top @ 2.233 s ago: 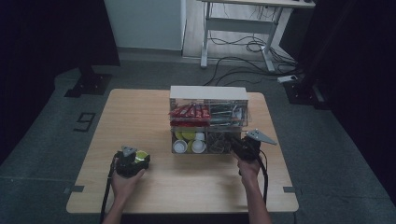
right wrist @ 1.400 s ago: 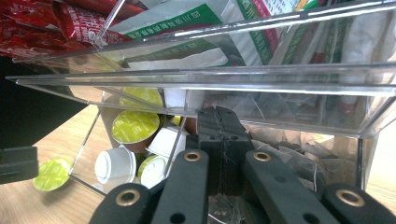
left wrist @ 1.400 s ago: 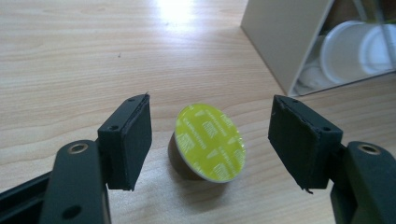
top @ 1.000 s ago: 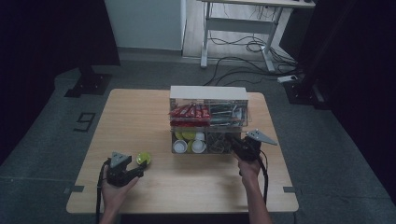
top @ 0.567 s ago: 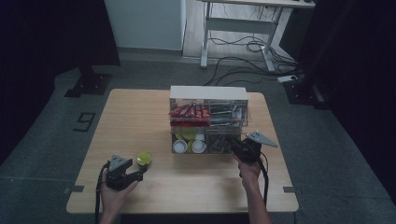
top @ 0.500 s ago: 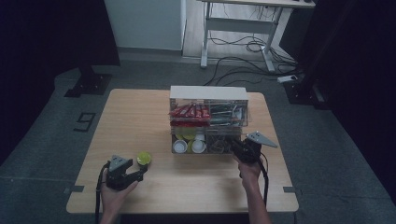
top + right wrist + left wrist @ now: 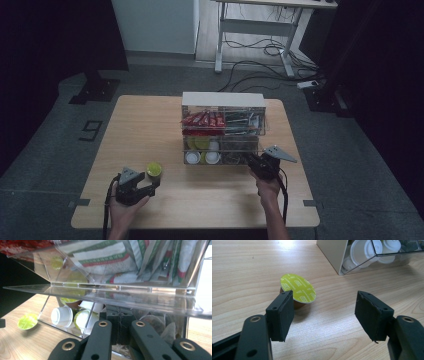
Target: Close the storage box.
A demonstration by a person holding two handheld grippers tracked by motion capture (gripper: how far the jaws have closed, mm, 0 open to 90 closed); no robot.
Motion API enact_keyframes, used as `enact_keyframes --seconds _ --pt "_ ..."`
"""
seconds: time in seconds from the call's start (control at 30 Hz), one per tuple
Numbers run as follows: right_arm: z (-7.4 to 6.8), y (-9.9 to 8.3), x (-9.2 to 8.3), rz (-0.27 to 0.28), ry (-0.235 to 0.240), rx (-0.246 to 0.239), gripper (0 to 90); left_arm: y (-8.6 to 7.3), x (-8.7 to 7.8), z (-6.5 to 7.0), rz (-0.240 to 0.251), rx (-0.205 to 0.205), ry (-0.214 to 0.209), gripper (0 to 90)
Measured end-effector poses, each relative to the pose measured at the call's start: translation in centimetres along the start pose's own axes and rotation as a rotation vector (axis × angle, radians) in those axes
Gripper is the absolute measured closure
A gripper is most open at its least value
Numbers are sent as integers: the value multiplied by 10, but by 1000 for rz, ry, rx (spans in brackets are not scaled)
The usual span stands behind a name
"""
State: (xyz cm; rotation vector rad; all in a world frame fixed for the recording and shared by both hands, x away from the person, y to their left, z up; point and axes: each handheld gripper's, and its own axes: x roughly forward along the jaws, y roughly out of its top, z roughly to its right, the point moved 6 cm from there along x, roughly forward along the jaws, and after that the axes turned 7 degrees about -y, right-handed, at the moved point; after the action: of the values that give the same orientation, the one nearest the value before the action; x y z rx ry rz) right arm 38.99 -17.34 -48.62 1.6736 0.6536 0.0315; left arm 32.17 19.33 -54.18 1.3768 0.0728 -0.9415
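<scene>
A yellow-green lidded capsule [image 7: 153,169] sits alone on the wooden table [image 7: 145,125], left of a clear organizer box [image 7: 222,100]. My left gripper [image 7: 149,186] is open just behind it on the near side, and nothing is between its jaws. In the left gripper view the capsule [image 7: 298,291] lies just beyond the left pad of that gripper [image 7: 324,307]. My right gripper [image 7: 251,162] is shut, pressed up against the organizer's lower right compartment. In the right gripper view this gripper [image 7: 117,326] has its fingers together under a clear shelf [image 7: 100,288]; the capsule [image 7: 27,321] shows far left.
The organizer holds red packets [image 7: 202,120] and green-striped sachets [image 7: 112,255] above, and white capsules [image 7: 61,315] and dark pods below. Its corner [image 7: 332,252] stands beyond the left gripper. A desk frame and cables [image 7: 255,47] lie on the floor beyond the table.
The left gripper let go of the yellow-green capsule and drew back toward the table's near edge, leaving it on the wood. The right gripper stayed at the organizer.
</scene>
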Motion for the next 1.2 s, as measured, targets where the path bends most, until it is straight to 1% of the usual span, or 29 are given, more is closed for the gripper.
enact_keyframes --seconds 0.13,0.4,0.53,0.7,1.2 --pt "0 -3 -1 -7 4 3 889 -2 1 0 -5 -1 -3 321" --pt "3 -11 -6 -23 -5 7 890 -3 2 4 -11 -2 -9 321" --pt "4 -17 -8 -38 -11 1 889 -2 1 6 -8 3 -11 321" --pt "5 -24 -8 -58 -10 5 889 -3 2 4 -11 -4 -11 322" --pt "5 -37 -6 -100 -13 -7 888 -4 1 1 -14 -13 -8 327"
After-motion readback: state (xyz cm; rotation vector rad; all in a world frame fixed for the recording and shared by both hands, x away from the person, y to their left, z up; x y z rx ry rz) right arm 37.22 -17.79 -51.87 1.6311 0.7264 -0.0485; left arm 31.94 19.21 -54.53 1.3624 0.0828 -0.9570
